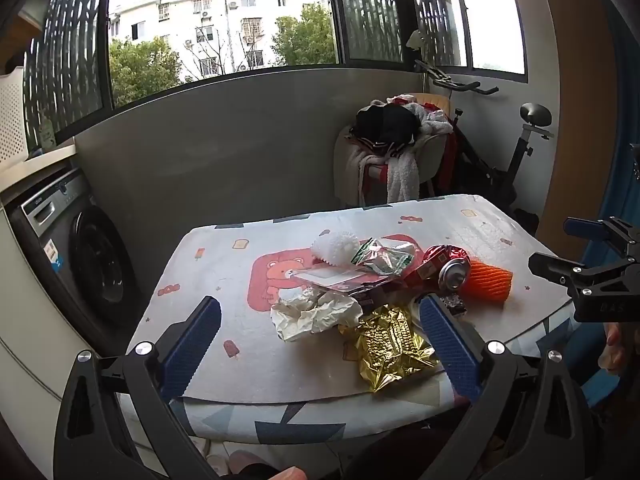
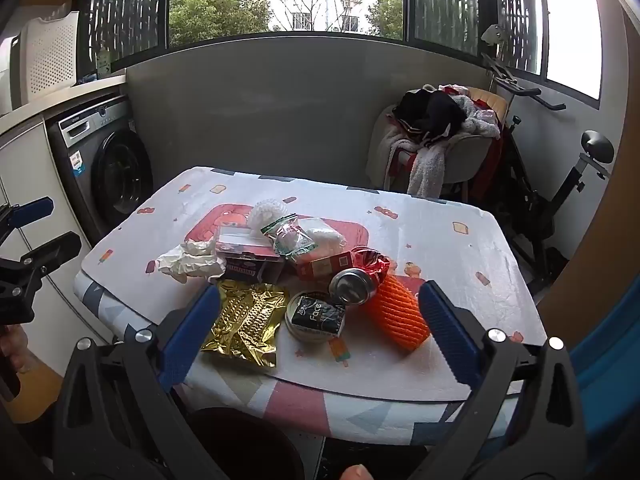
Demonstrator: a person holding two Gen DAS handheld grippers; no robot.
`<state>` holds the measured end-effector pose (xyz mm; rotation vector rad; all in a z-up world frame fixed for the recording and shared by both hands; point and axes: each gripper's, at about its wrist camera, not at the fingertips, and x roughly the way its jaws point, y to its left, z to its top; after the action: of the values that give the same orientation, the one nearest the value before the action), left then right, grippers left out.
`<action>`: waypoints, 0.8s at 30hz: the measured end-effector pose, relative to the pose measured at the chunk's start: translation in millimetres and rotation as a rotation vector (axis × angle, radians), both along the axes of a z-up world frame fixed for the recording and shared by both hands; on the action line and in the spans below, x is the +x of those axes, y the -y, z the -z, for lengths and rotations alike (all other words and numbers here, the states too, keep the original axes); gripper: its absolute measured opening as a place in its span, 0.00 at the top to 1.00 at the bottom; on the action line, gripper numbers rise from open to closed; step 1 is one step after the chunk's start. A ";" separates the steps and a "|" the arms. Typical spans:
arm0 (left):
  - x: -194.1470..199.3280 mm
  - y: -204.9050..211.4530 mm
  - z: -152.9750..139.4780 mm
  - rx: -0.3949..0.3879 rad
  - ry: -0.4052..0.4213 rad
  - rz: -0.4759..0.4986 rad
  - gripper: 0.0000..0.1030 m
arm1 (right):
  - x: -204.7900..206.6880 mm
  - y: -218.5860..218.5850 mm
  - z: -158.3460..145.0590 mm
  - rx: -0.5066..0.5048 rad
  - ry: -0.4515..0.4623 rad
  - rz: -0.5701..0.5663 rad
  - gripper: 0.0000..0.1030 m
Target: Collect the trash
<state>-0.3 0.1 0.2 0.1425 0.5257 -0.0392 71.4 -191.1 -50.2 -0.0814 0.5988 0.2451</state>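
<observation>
A heap of trash lies on the cloth-covered table (image 1: 208, 280): crumpled white paper (image 1: 316, 314), a gold foil wrapper (image 1: 390, 346), a red crushed can (image 1: 450, 270), an orange foam net (image 1: 490, 282), a white foam net (image 1: 334, 246), a green-edged clear bag (image 1: 380, 258) and a dark box (image 2: 250, 266). A round tub with a black label (image 2: 316, 316) shows in the right wrist view. My left gripper (image 1: 320, 344) is open and empty, near the table's front edge, facing the paper and foil. My right gripper (image 2: 320, 336) is open and empty, in front of the tub and orange net (image 2: 398, 316).
A washing machine (image 1: 80, 248) stands to the left of the table. A chair piled with clothes (image 1: 394, 148) and an exercise bike (image 1: 516, 152) stand behind it on the right. A dark bin rim (image 2: 244, 440) shows below the table's front edge.
</observation>
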 end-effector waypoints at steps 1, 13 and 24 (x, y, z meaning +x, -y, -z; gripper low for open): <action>0.1 0.0 0.0 -0.001 -0.002 0.001 0.05 | -0.1 -0.1 0.2 0.001 0.000 0.000 0.05; 0.1 -0.3 -0.1 -0.007 -0.005 0.001 0.05 | -0.6 -0.8 2.3 -0.007 0.000 0.000 0.05; -1.2 0.2 9.6 -0.007 -0.005 -0.001 0.05 | -0.7 -1.2 3.6 -0.008 -0.002 -0.001 0.05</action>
<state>-1.5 -0.1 -9.4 0.1357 0.5303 -0.0402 70.8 -189.9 -53.8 -0.0889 0.6016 0.2437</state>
